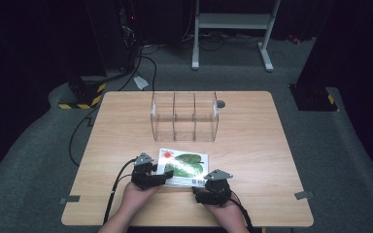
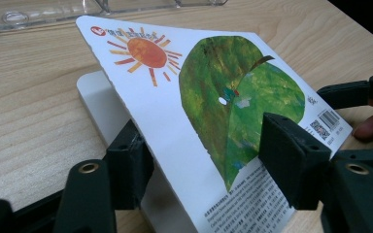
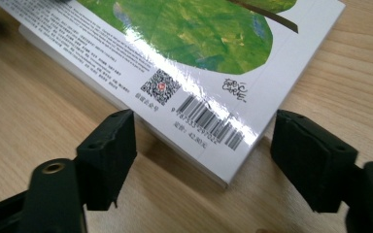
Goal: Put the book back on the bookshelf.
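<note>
The jaws of the left gripper (image 2: 199,165) stand on either side of a picture book's cover (image 2: 213,111), one black jaw under the lifted sheet and one on its printed face, so the cover rises at a slant off the white block of pages below. The jaws of the right gripper (image 3: 201,160) are spread wide apart and hold nothing; the book's (image 3: 175,53) barcode corner points into the gap between them, just short of the pads. From the high view, the book (image 1: 182,167) lies on the near middle of the wooden table (image 1: 252,136), between the left gripper (image 1: 162,177) and the right gripper (image 1: 199,191), each held in a hand. A clear plastic organizer (image 1: 184,116) with three compartments stands farther back, well apart from the book.
</note>
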A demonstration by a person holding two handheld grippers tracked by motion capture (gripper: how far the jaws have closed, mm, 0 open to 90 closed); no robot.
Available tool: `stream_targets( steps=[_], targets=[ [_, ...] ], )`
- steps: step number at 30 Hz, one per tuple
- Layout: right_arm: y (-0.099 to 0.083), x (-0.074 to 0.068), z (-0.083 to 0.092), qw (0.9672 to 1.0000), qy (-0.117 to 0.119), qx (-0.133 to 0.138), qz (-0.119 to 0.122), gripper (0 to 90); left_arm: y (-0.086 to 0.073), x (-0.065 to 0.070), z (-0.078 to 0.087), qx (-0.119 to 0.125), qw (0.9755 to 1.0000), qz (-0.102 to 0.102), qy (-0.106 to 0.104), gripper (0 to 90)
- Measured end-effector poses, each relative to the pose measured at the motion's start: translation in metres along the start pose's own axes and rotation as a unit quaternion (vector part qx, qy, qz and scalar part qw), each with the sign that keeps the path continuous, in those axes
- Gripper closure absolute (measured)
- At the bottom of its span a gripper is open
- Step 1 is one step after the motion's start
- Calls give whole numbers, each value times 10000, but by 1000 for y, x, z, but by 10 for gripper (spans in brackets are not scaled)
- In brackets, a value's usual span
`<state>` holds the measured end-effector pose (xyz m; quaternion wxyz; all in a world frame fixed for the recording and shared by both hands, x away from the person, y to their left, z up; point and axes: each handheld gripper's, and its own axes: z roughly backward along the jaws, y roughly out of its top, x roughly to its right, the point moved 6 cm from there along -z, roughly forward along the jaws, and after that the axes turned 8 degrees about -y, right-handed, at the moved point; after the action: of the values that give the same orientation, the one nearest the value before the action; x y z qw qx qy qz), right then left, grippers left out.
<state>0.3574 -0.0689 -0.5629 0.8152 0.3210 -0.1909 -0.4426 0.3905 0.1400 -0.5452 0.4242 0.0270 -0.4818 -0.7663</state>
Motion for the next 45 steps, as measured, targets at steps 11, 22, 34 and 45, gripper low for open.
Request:
stream_targets(
  steps=[11,22,34,45],
  targets=[
    [4,15,11,9982,255,234,-500,377,-6,-2,3,-133,9997,-182,-52,510],
    [8,21,14,9959,-111,687,-583,415,-14,8,9,131,9975,-693,47,561],
    [10,23,15,9948,-277,843,-496,429,-10,17,16,310,9937,-1070,74,607],
    [10,24,14,9953,-88,771,-584,415,-7,24,20,412,9894,-1389,109,636]
  ],
)
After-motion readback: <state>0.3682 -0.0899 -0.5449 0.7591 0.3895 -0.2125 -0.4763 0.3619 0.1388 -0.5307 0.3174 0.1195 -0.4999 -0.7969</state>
